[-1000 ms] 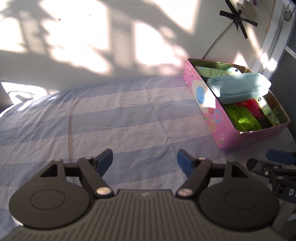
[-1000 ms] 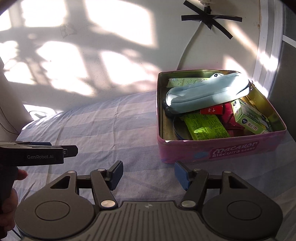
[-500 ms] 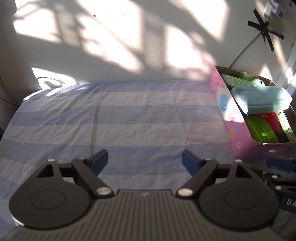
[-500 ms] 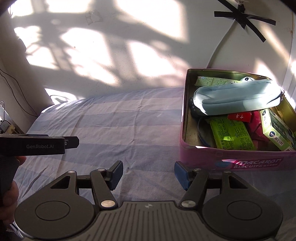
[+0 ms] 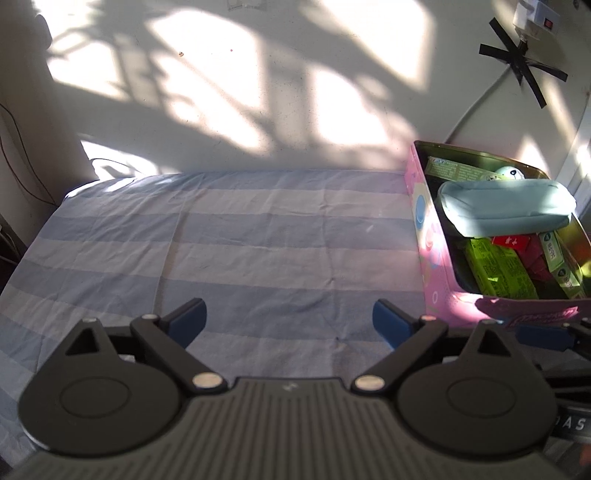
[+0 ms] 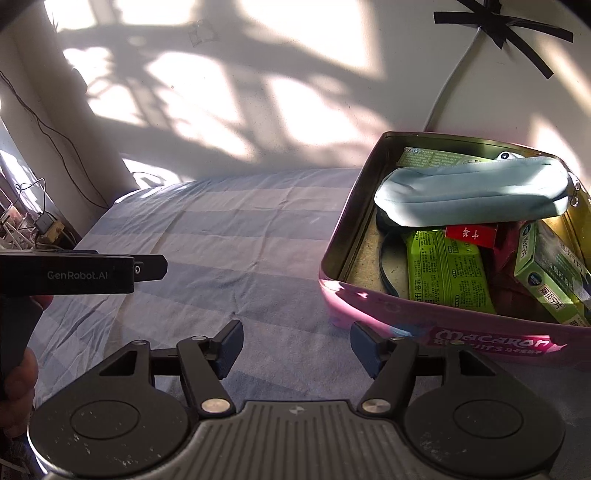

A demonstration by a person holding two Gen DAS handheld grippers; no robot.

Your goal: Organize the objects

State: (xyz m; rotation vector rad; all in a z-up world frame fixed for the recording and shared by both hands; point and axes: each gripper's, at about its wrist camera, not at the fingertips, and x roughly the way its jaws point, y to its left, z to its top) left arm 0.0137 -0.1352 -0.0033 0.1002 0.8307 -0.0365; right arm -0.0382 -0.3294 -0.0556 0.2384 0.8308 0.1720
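Note:
A pink biscuit tin [image 5: 430, 258] [image 6: 461, 332] stands on the right of a blue striped cloth. It holds a pale blue pouch [image 5: 506, 206] [image 6: 472, 192], a green snack pack [image 6: 448, 273], a small red box [image 6: 469, 234], a green carton [image 6: 550, 273] and other packs. My left gripper [image 5: 290, 319] hovers over bare cloth left of the tin, its jaws opening with nothing between them. My right gripper [image 6: 295, 345] is near the tin's front left corner, jaws opening, nothing between them. The left gripper's black body [image 6: 81, 275] shows at the left of the right wrist view, held by a hand [image 6: 18, 391].
The striped cloth [image 5: 258, 251] covers a table that ends at a sunlit wall. A white cable [image 6: 454, 77] taped with black crosses runs down the wall behind the tin. Wires and a small box [image 6: 44, 225] lie at the far left. A power strip [image 5: 535, 18] hangs top right.
Both views have swung left, so the tin sits further right and more of the cloth's left end shows. The left jaws have spread wider; the right jaws have spread slightly.

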